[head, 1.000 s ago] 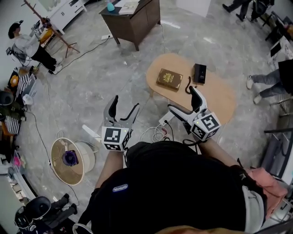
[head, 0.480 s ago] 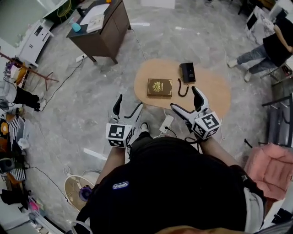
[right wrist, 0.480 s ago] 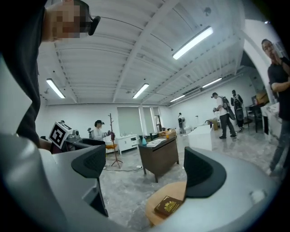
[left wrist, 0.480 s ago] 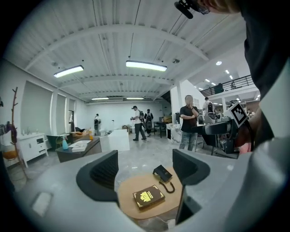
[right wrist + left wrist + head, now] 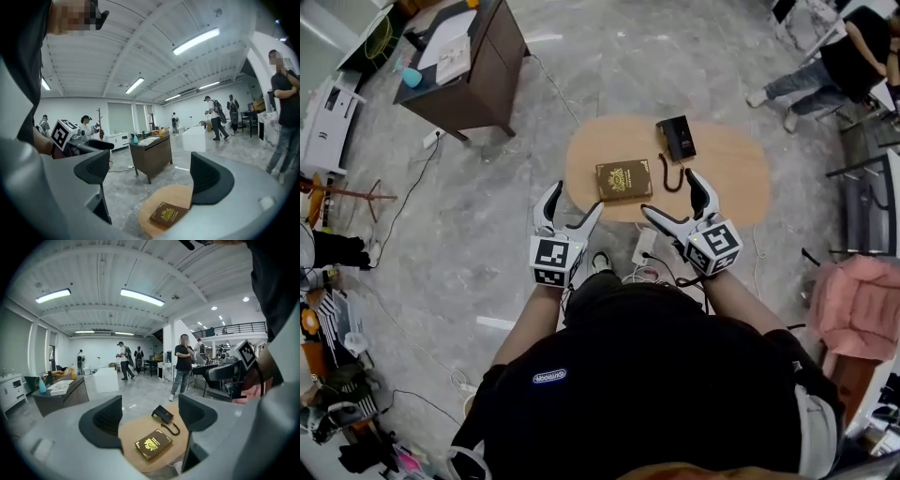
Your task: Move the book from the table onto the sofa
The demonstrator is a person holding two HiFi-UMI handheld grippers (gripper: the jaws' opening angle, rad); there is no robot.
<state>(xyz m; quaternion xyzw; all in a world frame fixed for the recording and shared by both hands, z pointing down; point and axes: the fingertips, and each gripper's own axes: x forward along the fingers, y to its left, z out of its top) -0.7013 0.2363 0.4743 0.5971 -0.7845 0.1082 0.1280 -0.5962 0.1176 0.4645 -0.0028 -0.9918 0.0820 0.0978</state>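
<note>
Head view: the oval table (image 5: 731,178) is seen dead ahead on the grey floor, with a dark desk (image 5: 478,66) well apart at upper left. No sofa can be made out with certainty in any view, so the drop-off spot is left unplaced for now.

Next in size, the grippers. The left gripper (image 5: 574,202) and the right gripper (image 5: 671,194) are held side by side in front of the person, near the table's front edge. Nothing is touched by either. In the left gripper view the jaws are seen spread wide with only open air between them, and the right gripper view shows the same for its own pair. Nothing is held.

Now the book (image 5: 623,179). It is found lying flat and closed on the table's left half, cover up, near the front edge. It shows low between the jaws in the left gripper view (image 5: 153,444) and in the right gripper view (image 5: 169,214). A black case (image 5: 676,138) lies just beyond it, and a dark cord (image 5: 670,173) is curled just beside the book's right edge.

The approach is judged to be the step in hand, with the pick not yet made. A reach down and forward is called for next, with one wide-open pair set across a book edge and the cord kept clear.
</note>
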